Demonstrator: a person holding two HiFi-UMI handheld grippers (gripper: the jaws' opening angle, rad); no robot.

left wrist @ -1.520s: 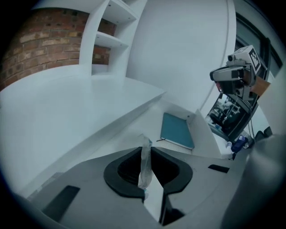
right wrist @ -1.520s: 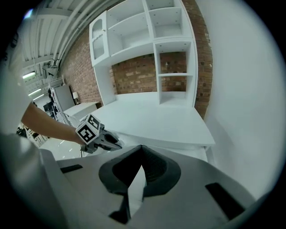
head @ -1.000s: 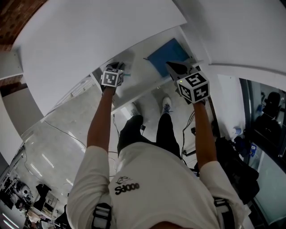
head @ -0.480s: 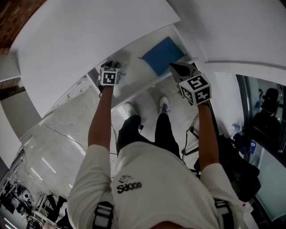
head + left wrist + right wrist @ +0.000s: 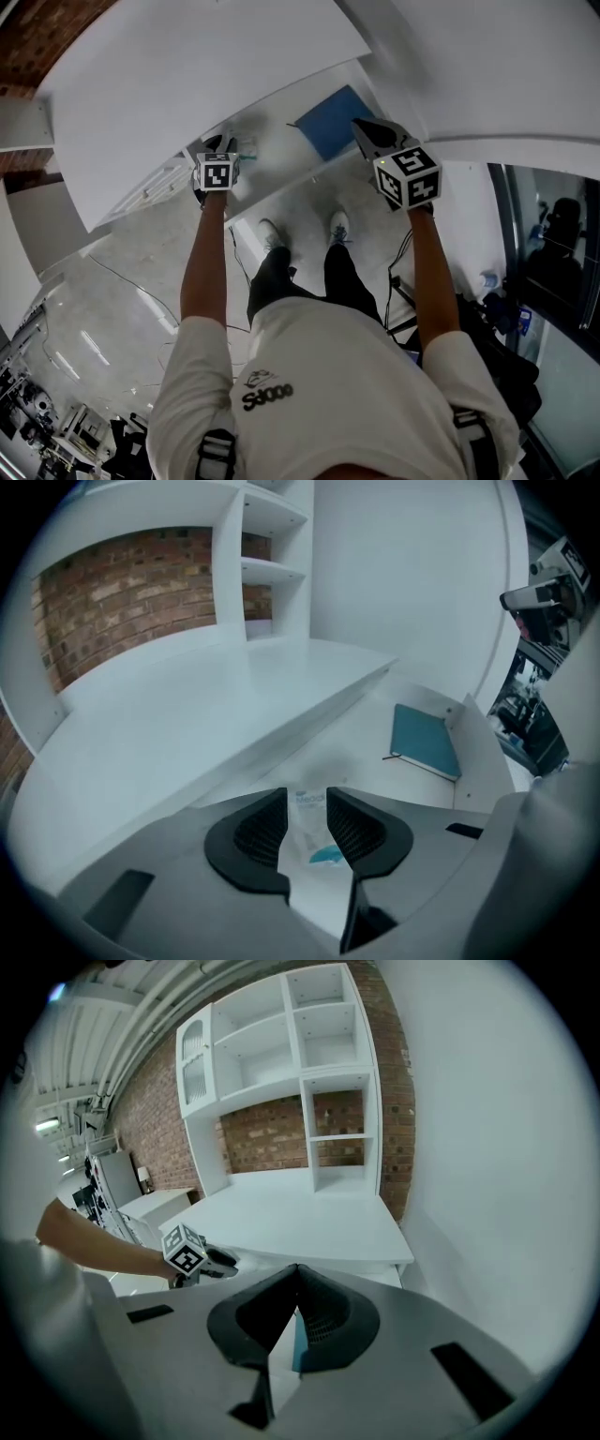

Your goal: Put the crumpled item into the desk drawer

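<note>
The crumpled item (image 5: 309,834), a white packet with teal print, lies in the open desk drawer (image 5: 361,752), just below my left gripper (image 5: 307,803). That gripper's jaws are opening, with the packet showing in the gap between them and the pads off it. In the head view the left gripper (image 5: 228,147) hangs over the drawer's left end, next to the packet (image 5: 247,146). My right gripper (image 5: 367,133) is shut on nothing over the drawer's right front corner. Its pads meet at the tips (image 5: 298,1273).
A blue notebook (image 5: 425,742) lies flat at the drawer's right end (image 5: 336,119). The white desk top (image 5: 206,66) overhangs the drawer's back. White shelving on a brick wall (image 5: 281,1063) stands behind the desk. The person's legs and shoes (image 5: 305,248) are below the drawer front.
The left gripper has drawn back a little at the drawer's left end, and the packet now shows beside it. The right gripper stays by the drawer's right front corner.
</note>
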